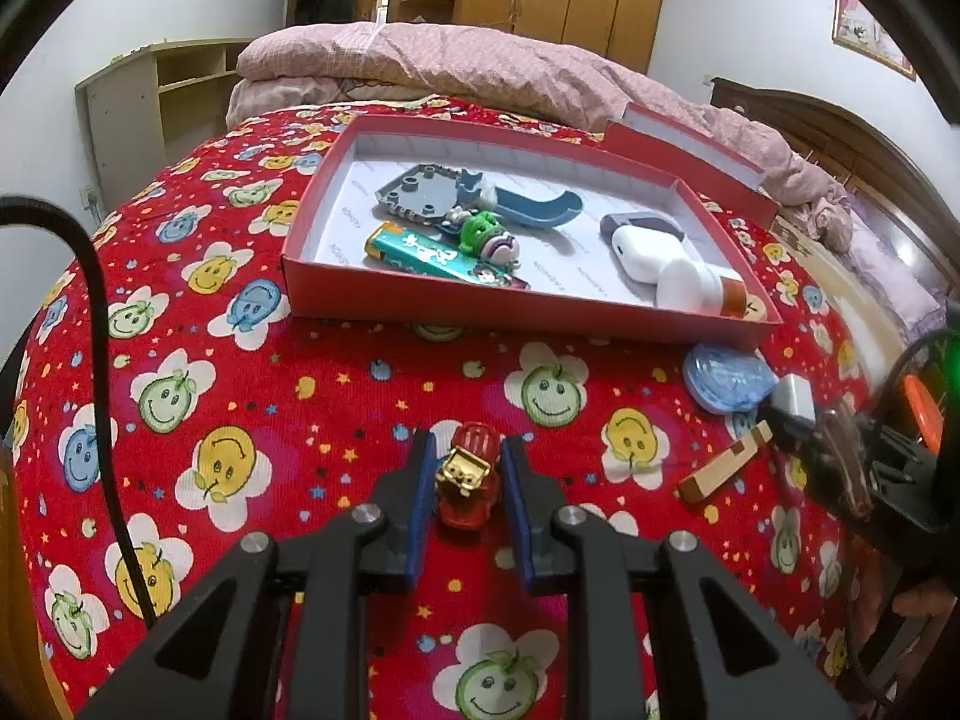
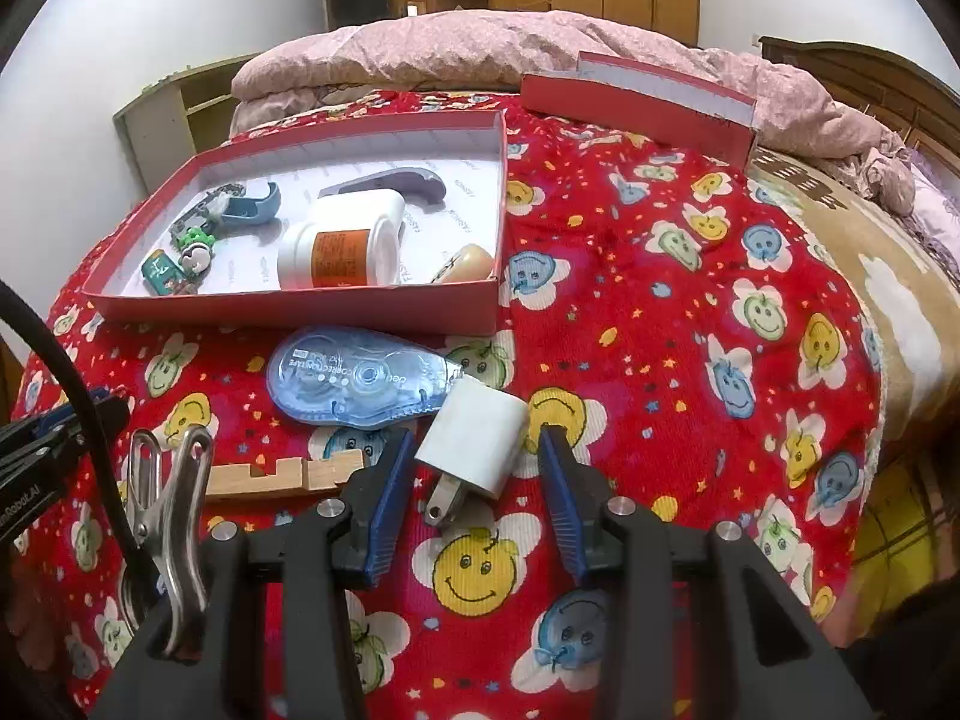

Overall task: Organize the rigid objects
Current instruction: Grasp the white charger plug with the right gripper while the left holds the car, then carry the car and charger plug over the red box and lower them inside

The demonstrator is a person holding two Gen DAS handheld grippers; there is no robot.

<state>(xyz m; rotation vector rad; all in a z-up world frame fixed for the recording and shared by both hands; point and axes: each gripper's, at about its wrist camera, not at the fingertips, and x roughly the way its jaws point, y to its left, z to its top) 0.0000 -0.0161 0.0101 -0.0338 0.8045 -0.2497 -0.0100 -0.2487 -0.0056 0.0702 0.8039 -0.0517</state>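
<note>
My left gripper has its jaws closed against a small red and gold toy car on the bedspread, in front of the red box. My right gripper is open with a white plug adapter between its fingers, not touching them. A blue correction tape lies just beyond the adapter. A notched wooden block lies to its left. The box holds a white bottle, a grey plate, a green lighter and several other small items.
The red box lid stands at the far right against a pink quilt. A metal clip sits at the right gripper's left side. The bedspread drops off at the right edge. A black cable hangs at left.
</note>
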